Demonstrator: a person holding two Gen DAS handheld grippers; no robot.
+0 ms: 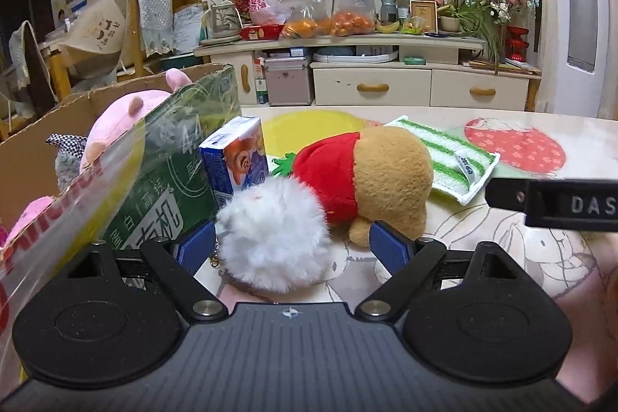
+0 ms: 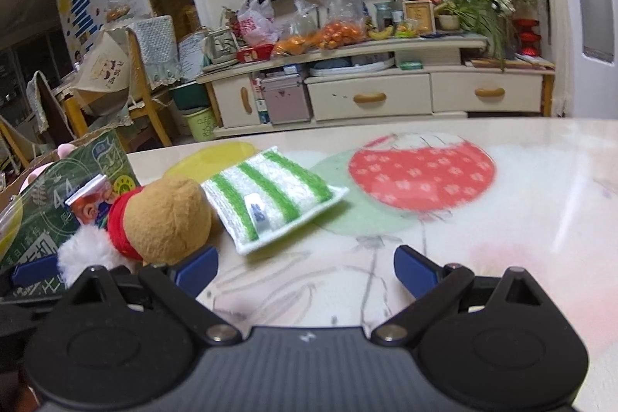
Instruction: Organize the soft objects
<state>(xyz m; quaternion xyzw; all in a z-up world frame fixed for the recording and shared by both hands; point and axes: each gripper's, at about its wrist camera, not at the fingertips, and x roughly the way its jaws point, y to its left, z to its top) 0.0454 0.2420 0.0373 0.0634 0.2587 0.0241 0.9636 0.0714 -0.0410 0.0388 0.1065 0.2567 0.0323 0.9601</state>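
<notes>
1. Left tool [image 1: 291, 244] spread wide, its blue pads flanking the pompom [image 1: 272, 236] on the table [image 1: 502, 246]; no grip.
2. Right tool [image 2: 305, 267] spread wide over bare table, holding nothing.
3. Bear [image 1: 370, 176] touches pompom; cloth [image 1: 448, 157] just behind; box [image 1: 116, 157] left.

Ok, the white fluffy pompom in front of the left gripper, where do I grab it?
Grip the white pompom across its round middle, coming straight forward with the left gripper. Its open pads already sit either side of it. Probably stay low on the table, clear of the bear plush touching behind.
</notes>
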